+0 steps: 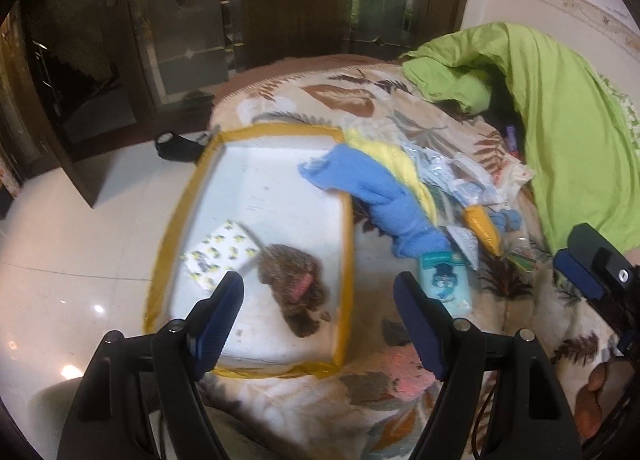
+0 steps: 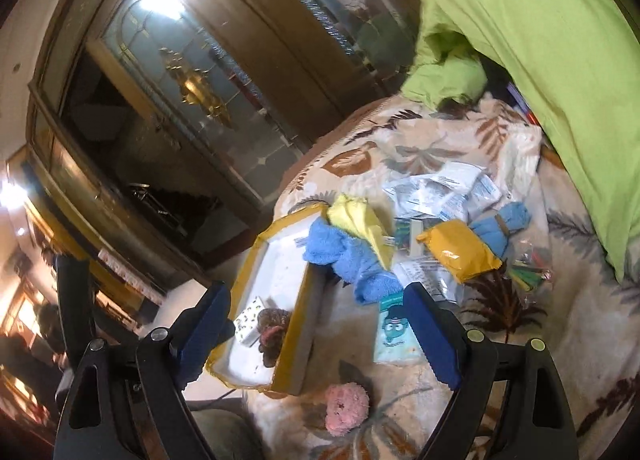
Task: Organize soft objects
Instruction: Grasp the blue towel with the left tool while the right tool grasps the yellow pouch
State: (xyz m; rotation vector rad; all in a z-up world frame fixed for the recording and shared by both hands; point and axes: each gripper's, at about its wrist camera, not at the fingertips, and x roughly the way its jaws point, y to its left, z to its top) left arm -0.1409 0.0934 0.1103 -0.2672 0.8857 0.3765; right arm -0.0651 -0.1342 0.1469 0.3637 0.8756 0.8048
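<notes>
Brown plush (image 1: pixel 296 292) lies in the yellow-rimmed tray (image 1: pixel 348 260), at my left gripper's (image 1: pixel 320 314) twelve o'clock; only my right gripper's (image 2: pixel 320 330) view shows the pink pompom (image 2: pixel 346 408), six o'clock. Both jaws gape, empty.

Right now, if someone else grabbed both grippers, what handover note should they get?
Left gripper: open, empty, above the tray's near end.
Right gripper: open, empty.
Done: brown plush toy and patterned packet lie in the white tray.
Left: blue towel draped over the tray's edge, yellow cloth, teal tissue pack, pink fuzzy ball, yellow pouch and white packets, all on the blanket.
</notes>
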